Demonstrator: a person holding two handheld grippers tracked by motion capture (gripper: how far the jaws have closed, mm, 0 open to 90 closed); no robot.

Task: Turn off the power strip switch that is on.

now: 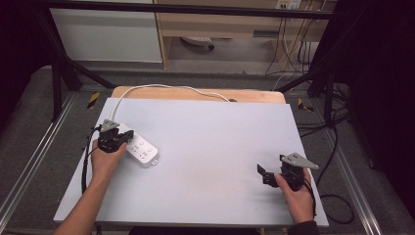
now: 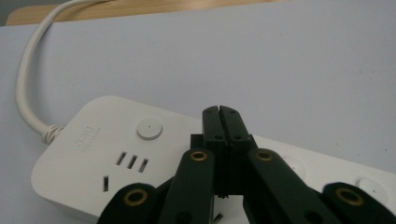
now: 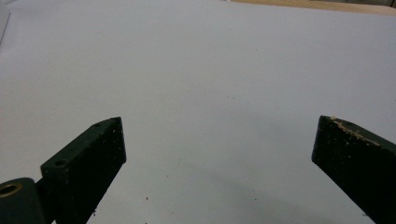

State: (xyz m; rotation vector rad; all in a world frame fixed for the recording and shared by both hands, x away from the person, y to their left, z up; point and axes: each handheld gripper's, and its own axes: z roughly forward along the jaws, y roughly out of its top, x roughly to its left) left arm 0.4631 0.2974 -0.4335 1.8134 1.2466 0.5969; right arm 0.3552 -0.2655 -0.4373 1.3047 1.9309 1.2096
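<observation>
The left gripper (image 1: 128, 138) sits over the near-left part of the pale grey table (image 1: 210, 147), held from behind by the person's left hand (image 1: 105, 159). Its two black jaws are pressed flat together with nothing between them, their joined tips poised over the top face of a white power strip (image 1: 139, 148). In the left gripper view the left gripper (image 2: 219, 109) comes up from the bottom edge and lies across the middle of the power strip (image 2: 93, 154); whether the tips actually rest on the plastic or hang just above it cannot be told. Just to the left of the closed tips is the strip's round button (image 2: 149, 128), and below that a row of three small slots and a socket opening. Further left, the strip's white cable (image 2: 28, 88) leaves its end, curves up and away from the gripper, and runs toward the wooden edge (image 1: 195, 93) at the far side of the table. The right gripper (image 1: 262, 175) is well apart from the strip, over the near-right part of the table, gripped by the person's right hand (image 1: 298, 196). In the right gripper view its jaws stand wide apart, one at each lower corner, with the right gripper (image 3: 219, 135) holding nothing and bare table surface (image 3: 210, 70) ahead of it.
</observation>
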